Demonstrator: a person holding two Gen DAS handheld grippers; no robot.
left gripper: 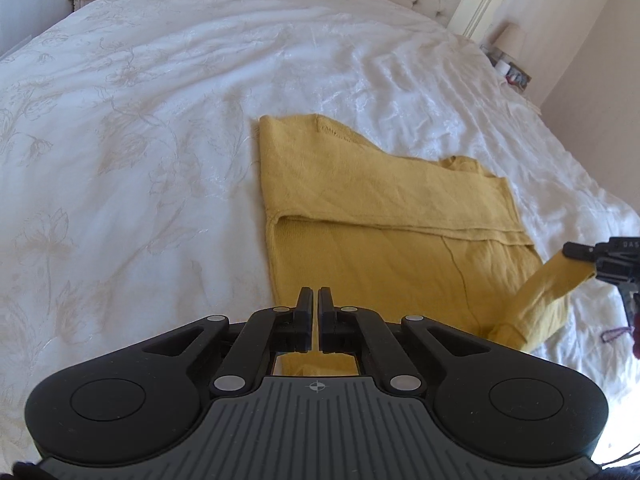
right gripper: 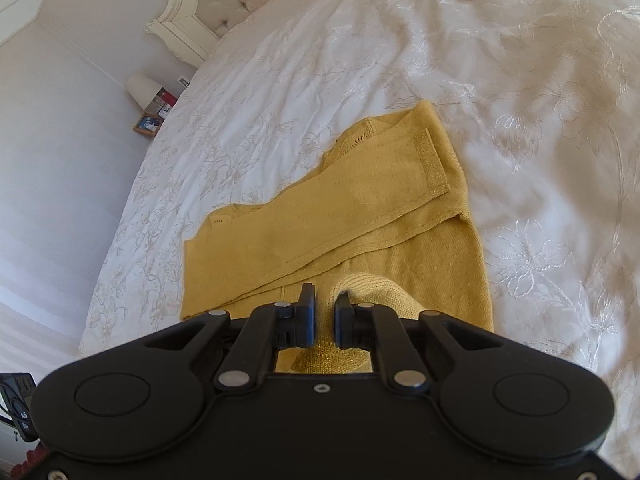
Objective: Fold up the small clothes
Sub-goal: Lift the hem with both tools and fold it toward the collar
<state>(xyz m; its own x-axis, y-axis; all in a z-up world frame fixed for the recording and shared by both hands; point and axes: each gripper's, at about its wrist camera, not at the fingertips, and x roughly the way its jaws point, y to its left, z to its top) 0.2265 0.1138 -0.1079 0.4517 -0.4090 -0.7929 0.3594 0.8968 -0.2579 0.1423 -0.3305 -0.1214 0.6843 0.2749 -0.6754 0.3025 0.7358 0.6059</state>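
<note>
Mustard-yellow knit sweater (left gripper: 384, 216) lies partly folded on the white embroidered bedspread (left gripper: 140, 140), one sleeve laid across its body. Left gripper (left gripper: 318, 300) hangs over the near hem, jaws pressed together and empty. Right gripper (right gripper: 325, 300) clamps the sweater's other sleeve (right gripper: 372, 288), lifting it.

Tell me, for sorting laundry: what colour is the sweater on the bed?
Mustard yellow, plain knit; the sweater shows best in the right wrist view.
</note>
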